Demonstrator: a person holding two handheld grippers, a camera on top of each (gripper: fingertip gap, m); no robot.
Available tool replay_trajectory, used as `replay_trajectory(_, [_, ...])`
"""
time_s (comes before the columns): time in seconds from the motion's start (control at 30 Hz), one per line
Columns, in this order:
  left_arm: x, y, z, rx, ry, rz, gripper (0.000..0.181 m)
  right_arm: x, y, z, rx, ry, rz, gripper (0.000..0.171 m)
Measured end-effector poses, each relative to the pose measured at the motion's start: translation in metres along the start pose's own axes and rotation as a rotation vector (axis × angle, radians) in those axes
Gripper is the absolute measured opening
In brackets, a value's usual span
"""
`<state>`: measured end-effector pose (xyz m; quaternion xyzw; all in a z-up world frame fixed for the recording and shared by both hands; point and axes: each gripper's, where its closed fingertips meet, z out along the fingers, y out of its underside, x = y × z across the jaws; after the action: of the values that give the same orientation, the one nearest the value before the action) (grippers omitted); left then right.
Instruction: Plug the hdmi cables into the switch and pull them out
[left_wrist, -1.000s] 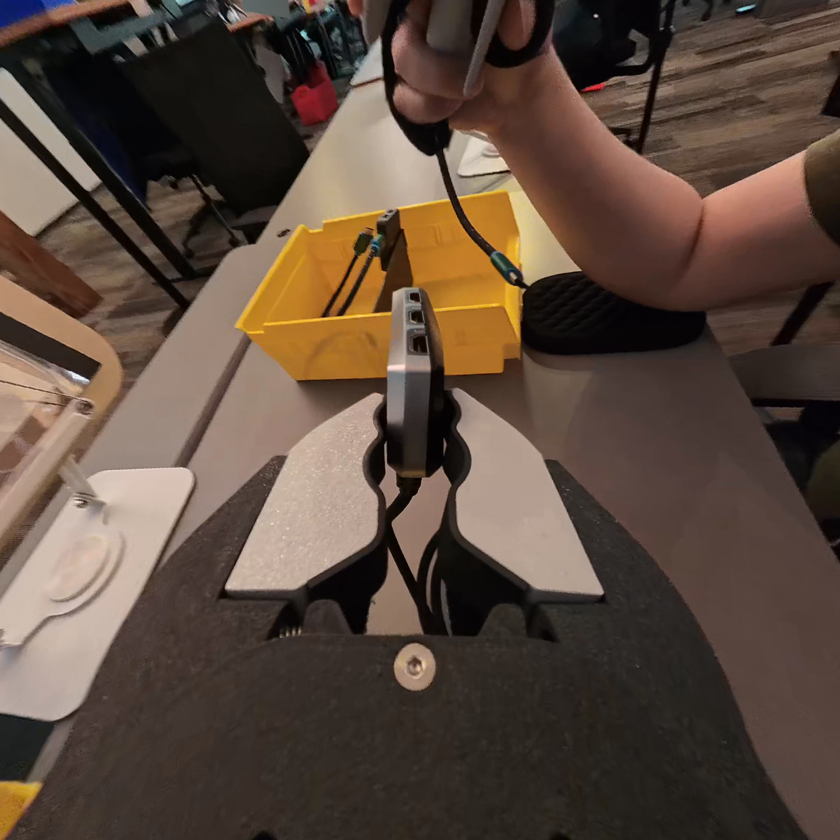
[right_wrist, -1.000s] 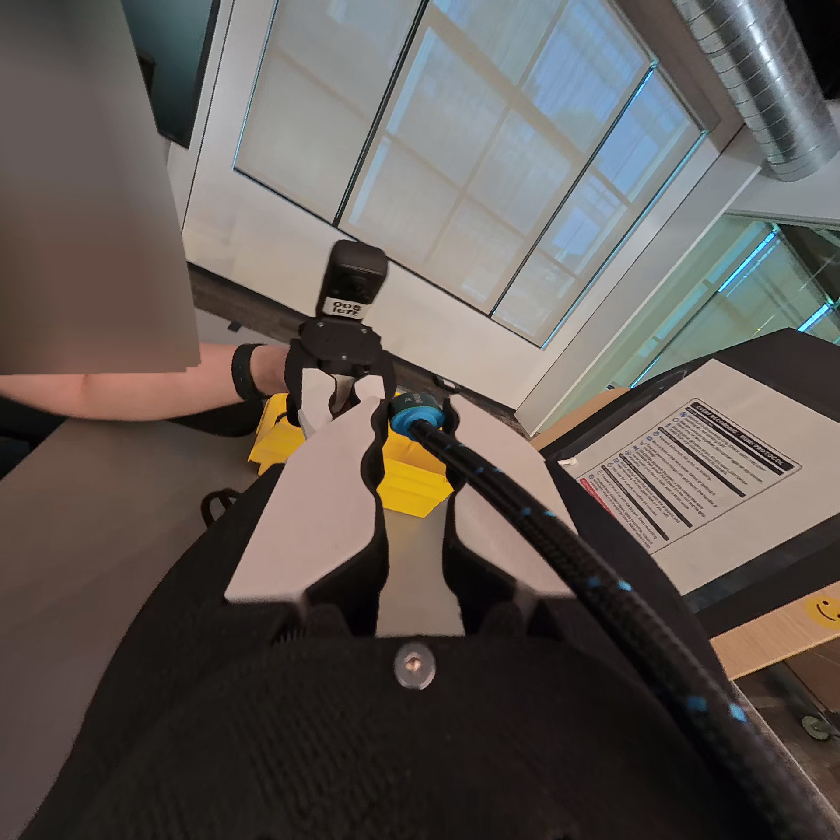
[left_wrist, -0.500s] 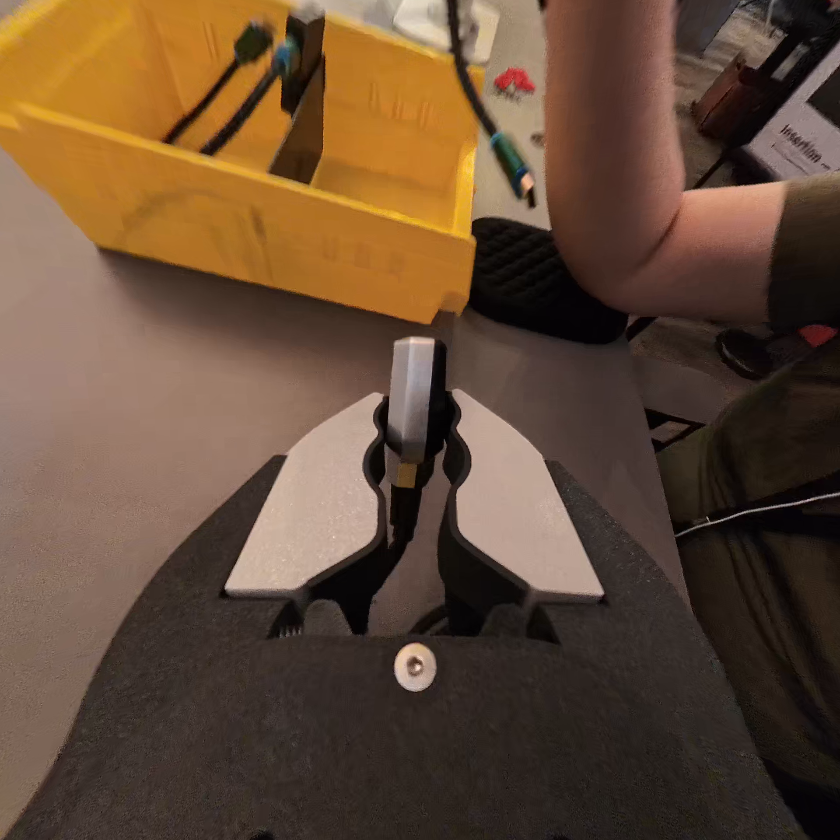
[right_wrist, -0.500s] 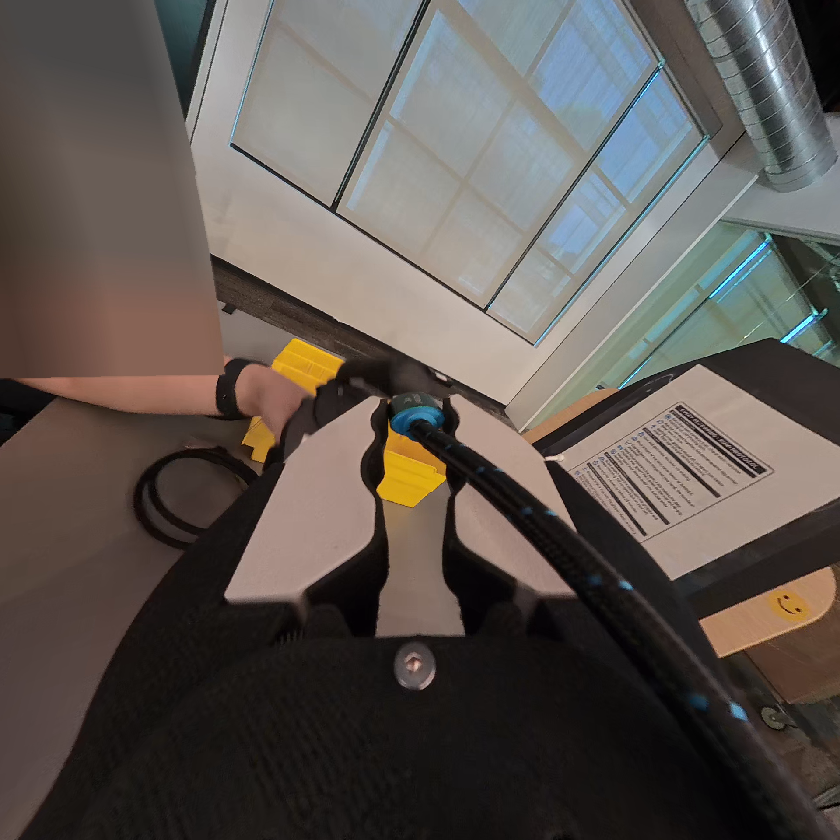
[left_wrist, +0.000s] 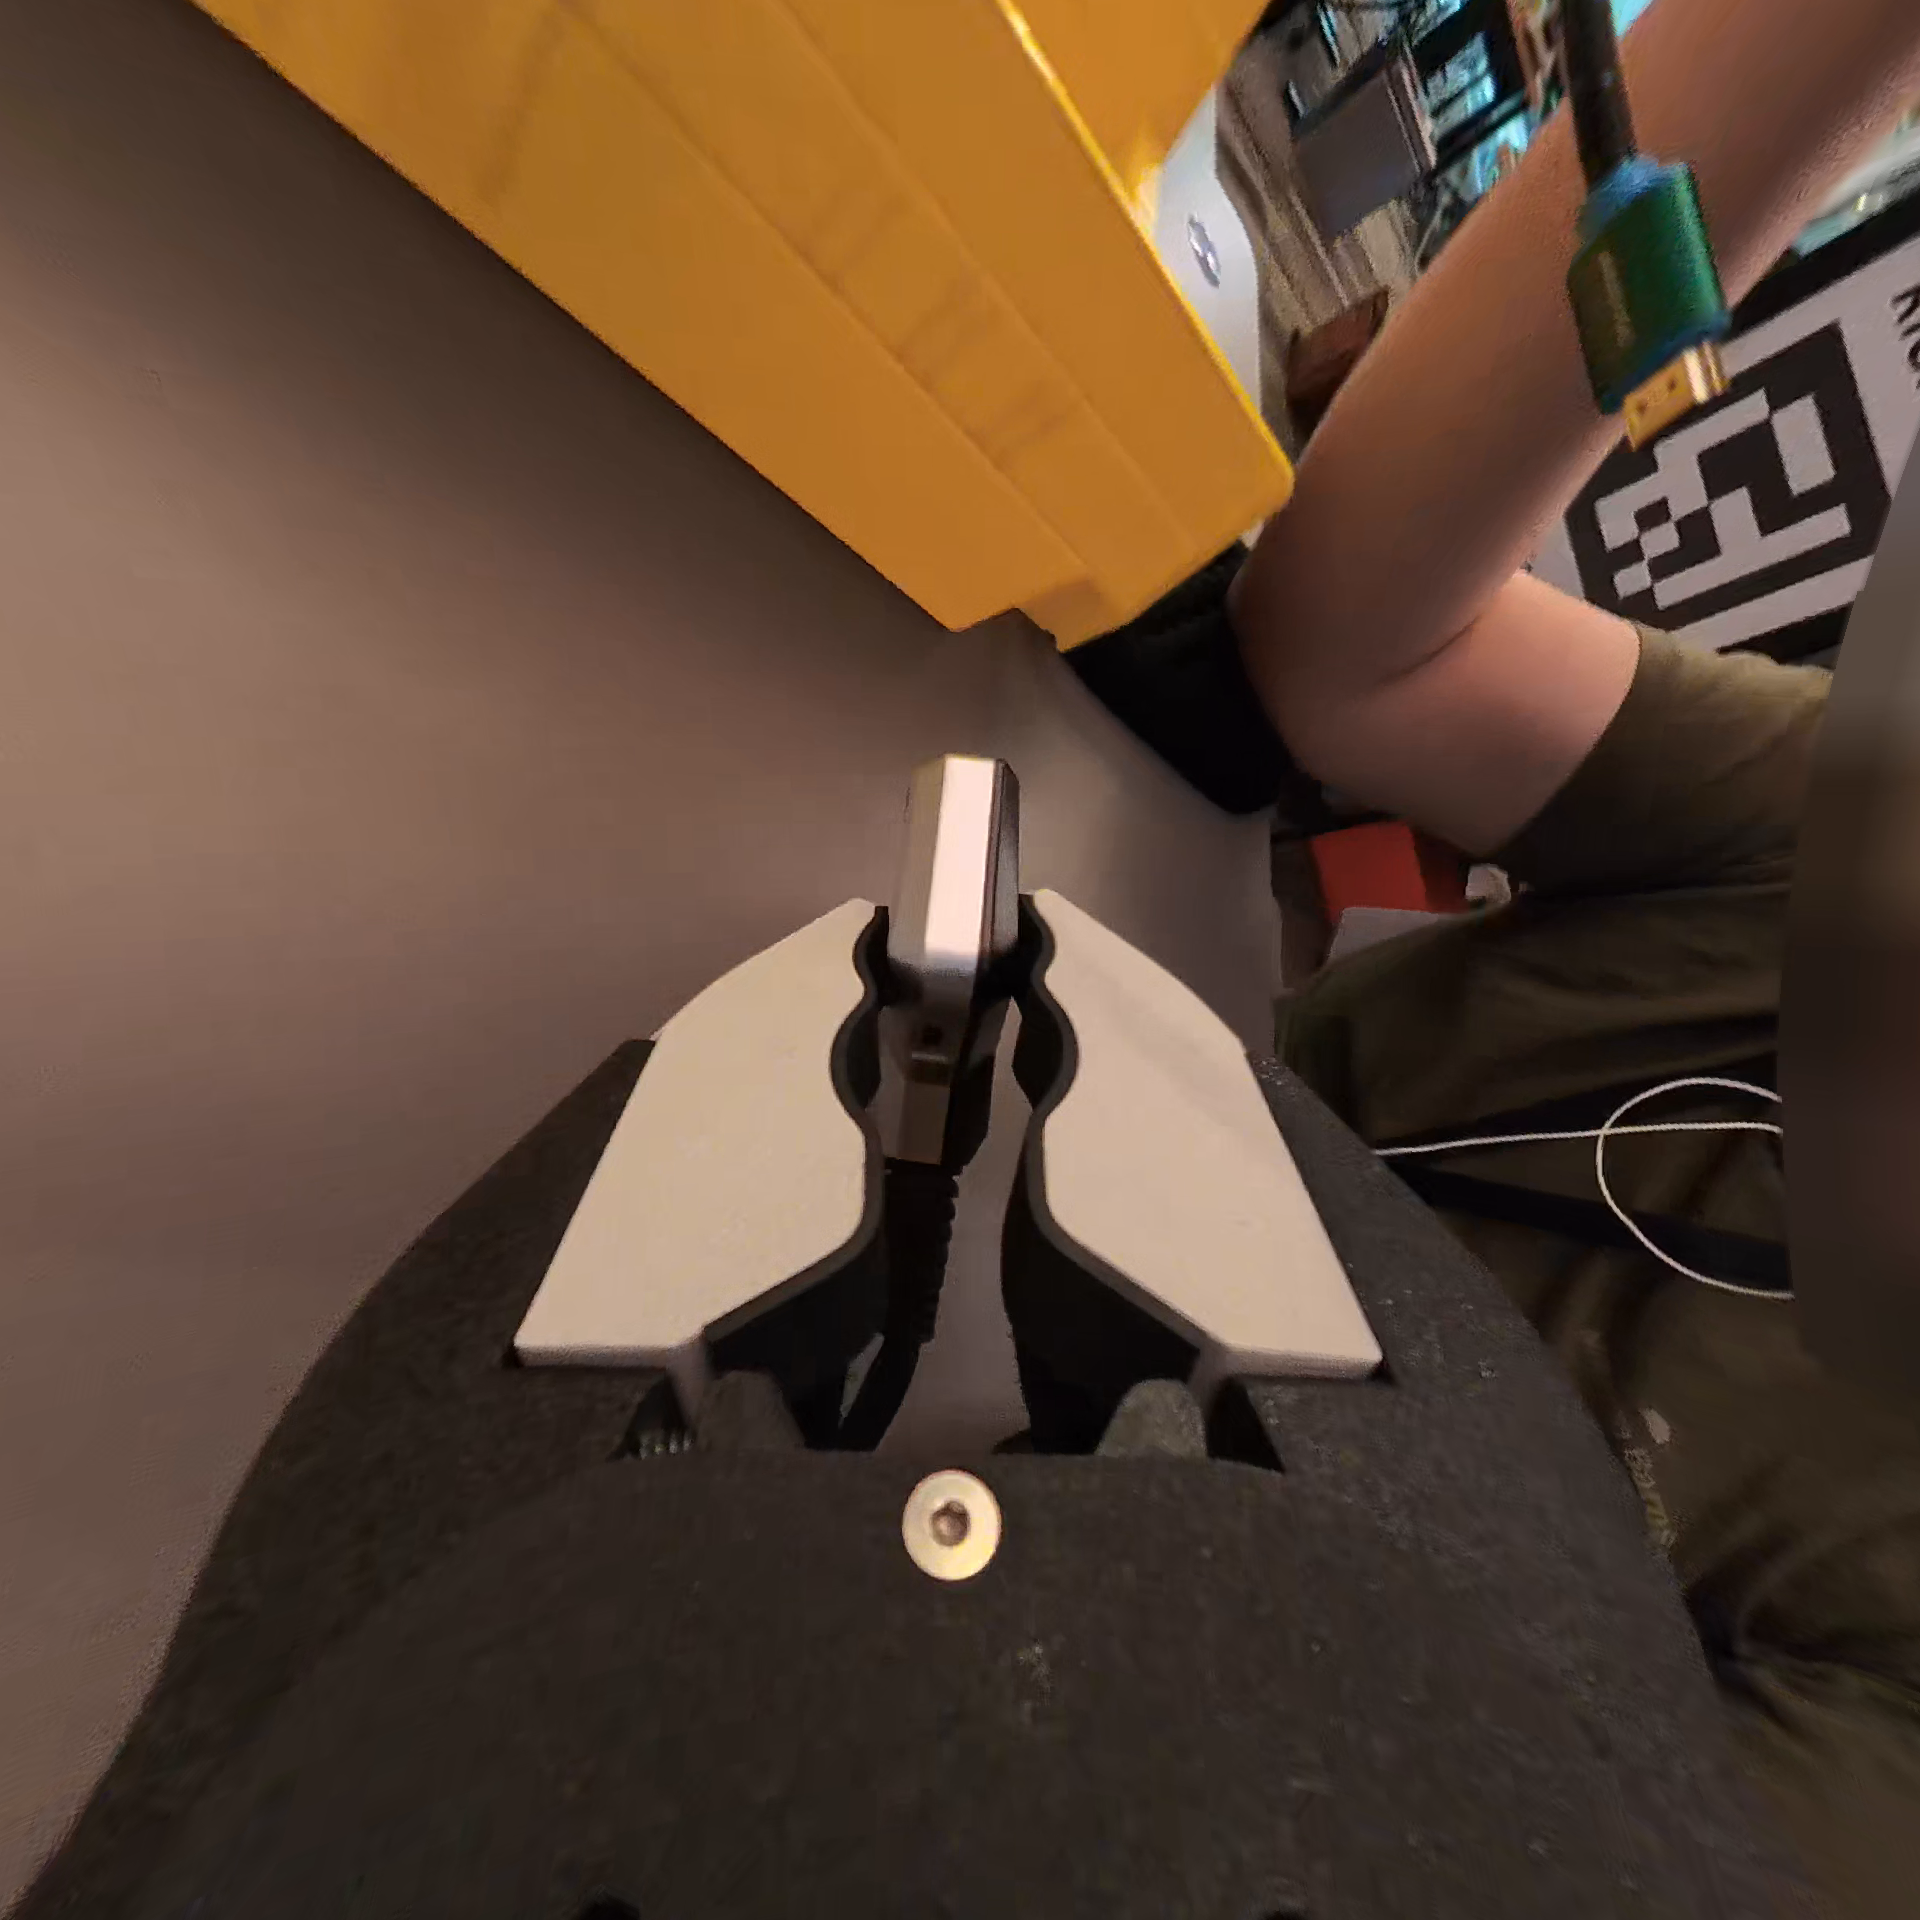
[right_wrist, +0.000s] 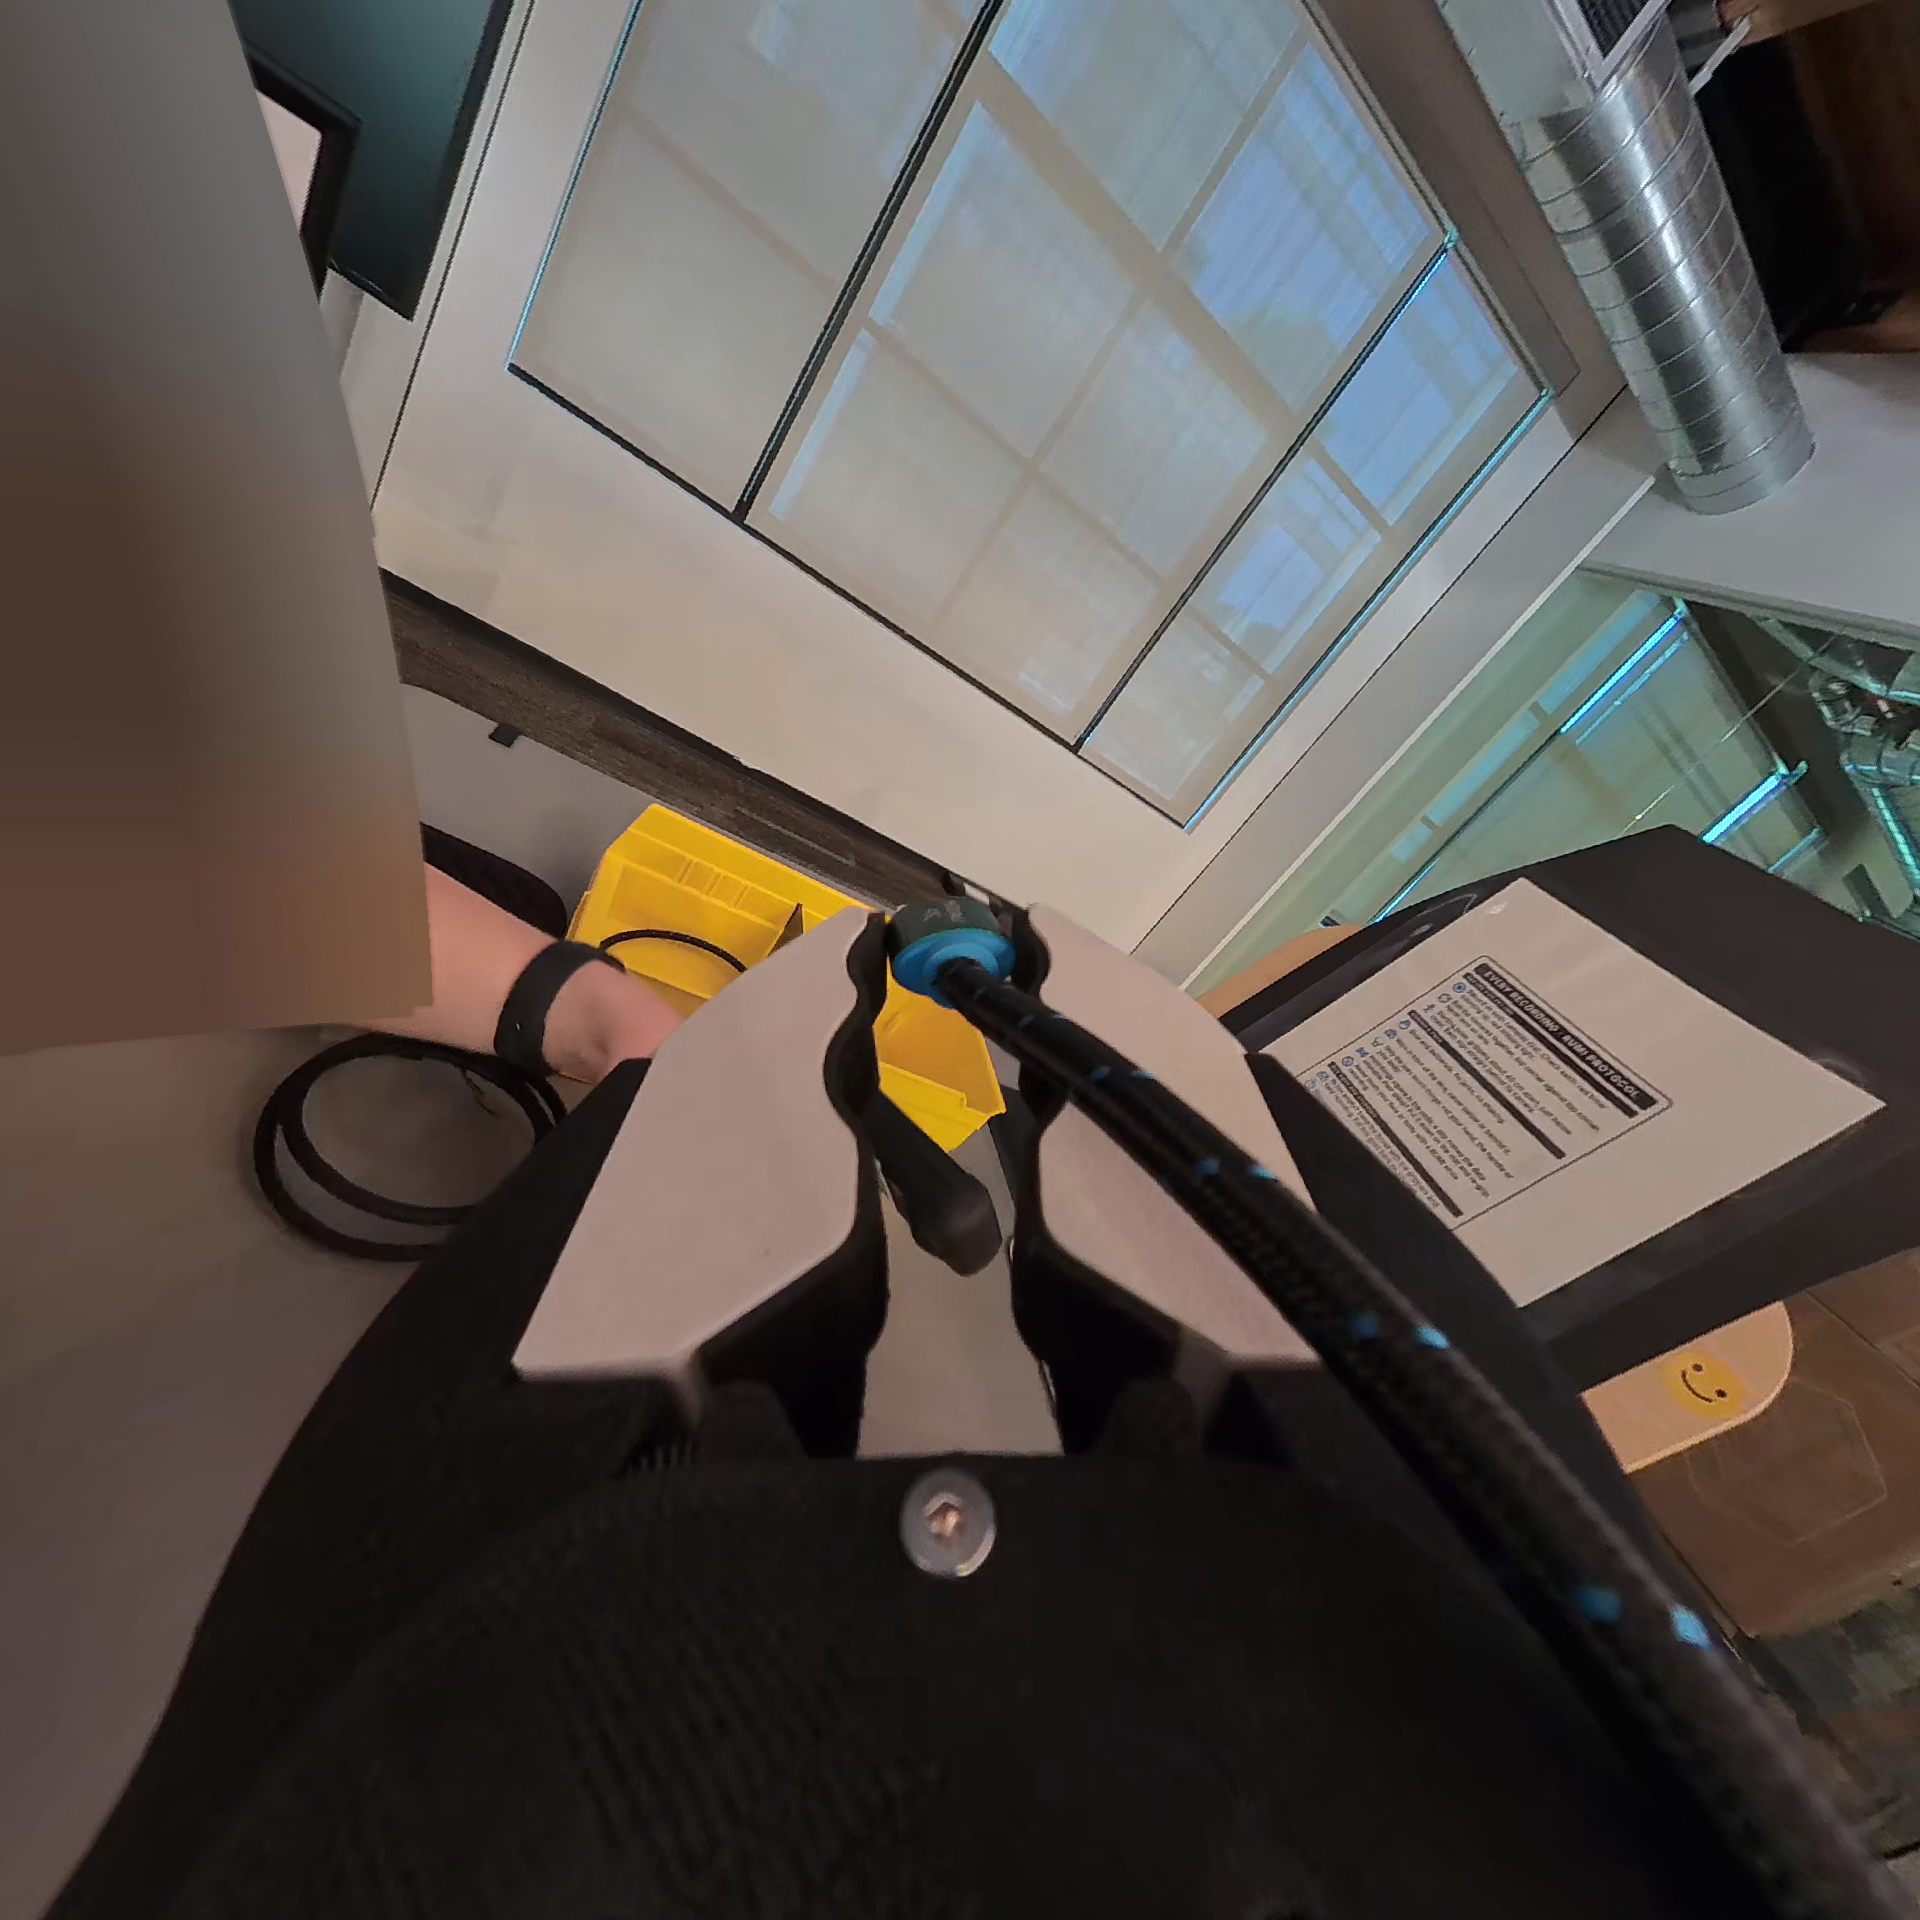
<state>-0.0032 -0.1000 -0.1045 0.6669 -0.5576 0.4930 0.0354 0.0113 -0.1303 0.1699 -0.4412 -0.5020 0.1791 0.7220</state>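
My left gripper is shut on the grey metal HDMI switch, held edge-on above the grey table; its own black lead runs back between the fingers. My right gripper is shut on an HDMI cable at its blue collar; the black braided cable trails back over the right finger. In the left wrist view that cable's far end, a green and blue plug with a gold tip, hangs free at the upper right, apart from the switch. The switch's ports are turned away and hidden.
A yellow bin stands on the table just beyond the switch; in the right wrist view the yellow bin holds more cables. A black pad lies under the person's forearm. A black cable coil lies on the table. One gripper's finger ends stand about 25 cm off the other's.
My left gripper has swung right and rolled with the switch, so the bin now fills the upper left and the hanging plug looks closer. My right gripper has tilted, still holding its cable.
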Motion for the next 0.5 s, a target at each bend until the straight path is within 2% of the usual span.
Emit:
replay_trajectory(0.1, [-0.015, -0.011, -0.006, 0.058, -0.055, -0.004, 0.022, 0.001, -0.001, -0.001, 0.013, 0.0, 0.006, 0.023])
replay_trajectory(0.23, [-0.043, -0.022, -0.019, 0.111, -0.248, 0.052, 0.031, 0.002, 0.0, 0.0, 0.011, 0.003, 0.002, 0.023])
replay_trajectory(0.37, [-0.058, -0.021, -0.021, 0.077, -0.298, -0.011, 0.036, 0.002, 0.002, 0.0, 0.008, 0.005, 0.001, 0.023])
replay_trajectory(0.5, [-0.092, -0.015, -0.031, -0.018, -0.504, 0.04, 0.041, 0.0, 0.002, 0.001, 0.008, -0.002, -0.002, 0.024])
